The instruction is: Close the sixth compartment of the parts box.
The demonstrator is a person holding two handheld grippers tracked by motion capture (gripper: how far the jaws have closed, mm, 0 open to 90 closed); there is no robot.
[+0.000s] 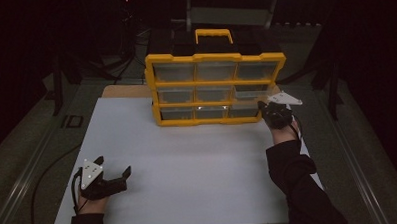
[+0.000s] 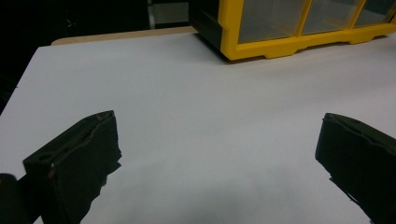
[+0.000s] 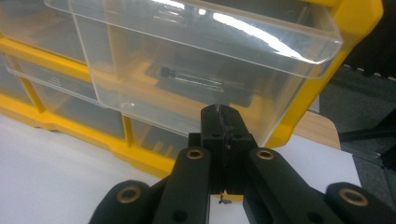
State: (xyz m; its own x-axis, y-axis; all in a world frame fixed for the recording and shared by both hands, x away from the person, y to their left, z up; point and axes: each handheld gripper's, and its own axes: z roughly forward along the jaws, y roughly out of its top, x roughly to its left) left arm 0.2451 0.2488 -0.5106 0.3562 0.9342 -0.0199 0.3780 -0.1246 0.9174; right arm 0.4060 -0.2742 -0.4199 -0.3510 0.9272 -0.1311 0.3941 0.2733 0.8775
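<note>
A yellow organizer (image 1: 215, 86) with clear drawers and a yellow handle stands at the far side of the white board (image 1: 188, 162). Its middle-right drawer (image 1: 250, 93) is pulled out part way. My right gripper (image 1: 263, 105) is at that drawer's front. In the right gripper view its jaws are shut together (image 3: 220, 114), tips against the lower front of the clear drawer (image 3: 187, 60). I cannot tell whether a lip is pinched between them. A dark bolt-like piece (image 3: 191, 79) shows through the plastic. My left gripper (image 1: 113, 165) rests open at the near left, nothing between its jaws (image 2: 218, 119).
The board lies on a wooden tabletop (image 1: 128, 90) with a dark floor around it. A cable (image 1: 44, 182) trails off the board's left side. The organizer's front corner (image 2: 289, 42) is far ahead of the left gripper, with bare white board between them.
</note>
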